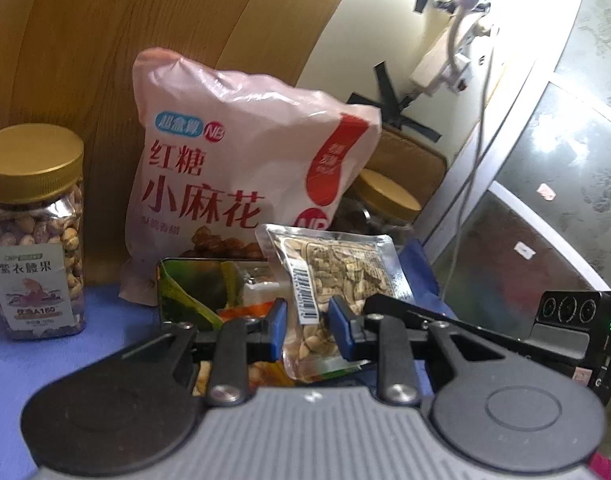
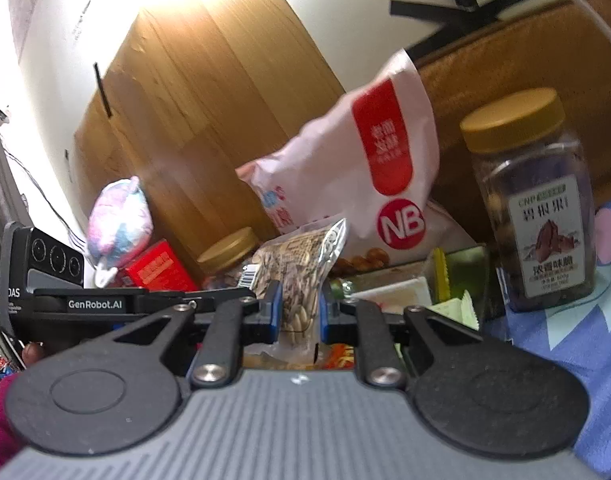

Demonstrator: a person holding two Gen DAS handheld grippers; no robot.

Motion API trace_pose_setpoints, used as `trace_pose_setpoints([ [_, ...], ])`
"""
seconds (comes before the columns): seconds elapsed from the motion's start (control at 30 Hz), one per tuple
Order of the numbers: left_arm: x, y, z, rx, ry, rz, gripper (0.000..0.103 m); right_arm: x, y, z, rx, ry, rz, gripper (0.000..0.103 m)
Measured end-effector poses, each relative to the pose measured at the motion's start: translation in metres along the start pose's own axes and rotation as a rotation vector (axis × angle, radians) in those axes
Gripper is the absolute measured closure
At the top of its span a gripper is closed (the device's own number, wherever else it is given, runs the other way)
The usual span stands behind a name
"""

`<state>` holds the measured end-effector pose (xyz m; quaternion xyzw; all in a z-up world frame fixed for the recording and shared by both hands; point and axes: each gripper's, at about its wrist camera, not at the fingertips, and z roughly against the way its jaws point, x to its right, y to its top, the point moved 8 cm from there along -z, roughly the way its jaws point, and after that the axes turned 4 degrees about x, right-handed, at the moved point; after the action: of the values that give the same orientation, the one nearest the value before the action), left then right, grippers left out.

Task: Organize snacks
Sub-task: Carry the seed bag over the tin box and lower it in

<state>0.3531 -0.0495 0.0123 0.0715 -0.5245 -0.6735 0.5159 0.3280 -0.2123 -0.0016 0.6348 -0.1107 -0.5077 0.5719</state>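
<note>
We pinch one clear seed packet (image 1: pixel 325 280) from both sides: our left gripper (image 1: pixel 307 326) and right gripper (image 2: pixel 297 312) each clamp its lower part. It stands upright over the open snack box (image 1: pixel 193 292), before the pink bag (image 1: pixel 233 184). Nut jars (image 1: pixel 33 232) flank them.

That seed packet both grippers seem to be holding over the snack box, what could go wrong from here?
1. Both the left hand-held gripper and the right hand-held gripper appear to pinch the seed packet; pulling apart could tear it or make one slip.
2. The pink bag leans upright just behind the box, so a bump might tip it.
3. The nut jar stands close beside the box and could be knocked.
</note>
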Motion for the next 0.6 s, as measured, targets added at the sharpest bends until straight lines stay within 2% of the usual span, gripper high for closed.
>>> trace_pose_setpoints([
  [0.4,-0.017,-0.006,-0.030,-0.036,0.041,0.015,0.079,0.022,-0.008,-0.020,-0.041,-0.044,-0.007,0.083],
  [0.6,-0.019,-0.007,-0.037,-0.042,0.054,0.016,0.079,0.021,-0.010,-0.022,-0.047,-0.072,0.036,0.083],
])
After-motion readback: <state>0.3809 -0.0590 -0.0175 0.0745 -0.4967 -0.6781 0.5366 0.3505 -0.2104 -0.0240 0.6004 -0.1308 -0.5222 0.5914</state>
